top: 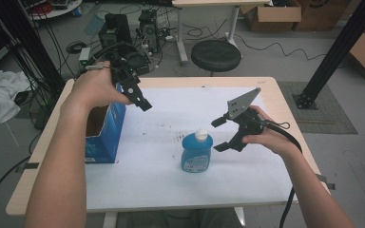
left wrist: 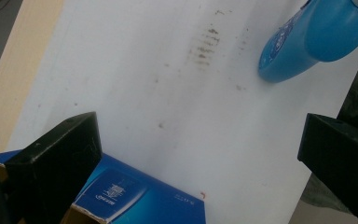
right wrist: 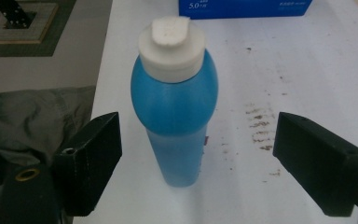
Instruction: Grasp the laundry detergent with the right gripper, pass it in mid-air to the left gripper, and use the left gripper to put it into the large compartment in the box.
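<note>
We bring the right tongs, jaws apart, from 3 o'clock around the blue bottle; left tongs wait, also apart.

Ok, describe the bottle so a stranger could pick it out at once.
Start at the white sheet covering the table. Near its middle, right of the open blue box, the blue bottle stands upright. Its rounded body and white cap set it apart from the square-edged box.

Both forearms are bare, no sleeves. The left claw is black with blocky jaws. The right claw is black too, topped by a grey three-cornered plate with small holes; a black cable trails from it.
</note>
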A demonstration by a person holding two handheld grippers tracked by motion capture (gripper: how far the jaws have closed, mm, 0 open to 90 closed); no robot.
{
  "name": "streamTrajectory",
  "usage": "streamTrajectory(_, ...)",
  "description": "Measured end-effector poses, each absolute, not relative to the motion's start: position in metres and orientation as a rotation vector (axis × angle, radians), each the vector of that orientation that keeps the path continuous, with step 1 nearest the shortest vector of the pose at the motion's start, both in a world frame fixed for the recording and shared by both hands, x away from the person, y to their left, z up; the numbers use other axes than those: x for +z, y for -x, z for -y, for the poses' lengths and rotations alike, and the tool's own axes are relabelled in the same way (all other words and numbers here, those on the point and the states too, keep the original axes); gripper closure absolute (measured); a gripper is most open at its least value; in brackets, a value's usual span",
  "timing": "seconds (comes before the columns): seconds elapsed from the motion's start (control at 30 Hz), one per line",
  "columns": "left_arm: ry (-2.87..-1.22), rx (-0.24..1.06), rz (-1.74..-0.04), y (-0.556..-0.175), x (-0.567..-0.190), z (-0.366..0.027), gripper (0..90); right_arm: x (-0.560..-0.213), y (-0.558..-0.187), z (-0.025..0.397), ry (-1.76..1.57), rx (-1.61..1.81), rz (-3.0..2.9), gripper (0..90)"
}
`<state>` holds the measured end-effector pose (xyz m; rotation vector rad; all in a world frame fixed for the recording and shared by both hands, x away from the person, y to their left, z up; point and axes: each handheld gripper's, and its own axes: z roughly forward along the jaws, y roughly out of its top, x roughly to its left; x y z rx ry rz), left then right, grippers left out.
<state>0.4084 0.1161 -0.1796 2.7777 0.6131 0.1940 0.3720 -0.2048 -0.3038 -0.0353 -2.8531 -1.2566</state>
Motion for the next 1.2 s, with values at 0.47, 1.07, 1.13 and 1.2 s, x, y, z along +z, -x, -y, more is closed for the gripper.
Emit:
streamTrajectory(0.47,-2.764,0.184,-0.622,-0.409,-0.186,-0.120,0.1,-0.329,-0.369,0.188,0.028,-1.224,2.821,15.2)
streamTrajectory(1.07,-2.756,0.195,-0.623,-0.407,-0.186,-0.123,0.1,-0.349,-0.364,0.173,0.016,-1.251,2.788,15.4)
streamTrajectory(1.13,-2.754,0.194,-0.625,-0.407,-0.186,-0.123,0.1,-0.351,-0.365,0.171,0.019,-1.251,2.787,15.4)
streamTrajectory(1.2,-2.753,0.195,-0.625,-0.407,-0.186,-0.123,0.1,-0.351,-0.365,0.171,0.024,-1.253,2.787,15.4)
